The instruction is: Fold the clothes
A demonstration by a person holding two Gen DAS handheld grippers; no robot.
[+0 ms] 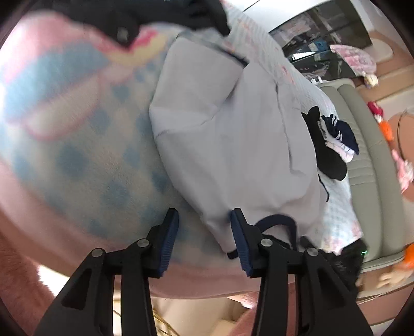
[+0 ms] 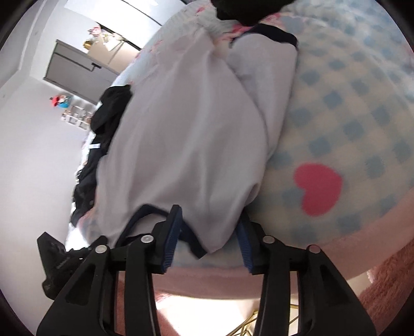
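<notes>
On the blanket [image 1: 85, 144], shirt [image 1: 227, 144] lying folded with navy collar nearest, so both left gripper [image 1: 204, 240] and right gripper [image 2: 207, 240] sitting apart, clamping nothing, probably just letting go

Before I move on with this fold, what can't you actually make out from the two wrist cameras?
- White shirt: far end, hidden under dark clothing at the top edge of both views.
- Right gripper: the shirt corner covers part of one pad, contact unclear.
- Blanket: pattern blurred, left view.

A bed under a blue-checked blanket [image 2: 349, 108] with a red heart [image 2: 318, 188]; white wall [image 2: 28, 155], grey door [image 2: 77, 75], beige cushioned sofa [image 1: 362, 144] alongside.
</notes>
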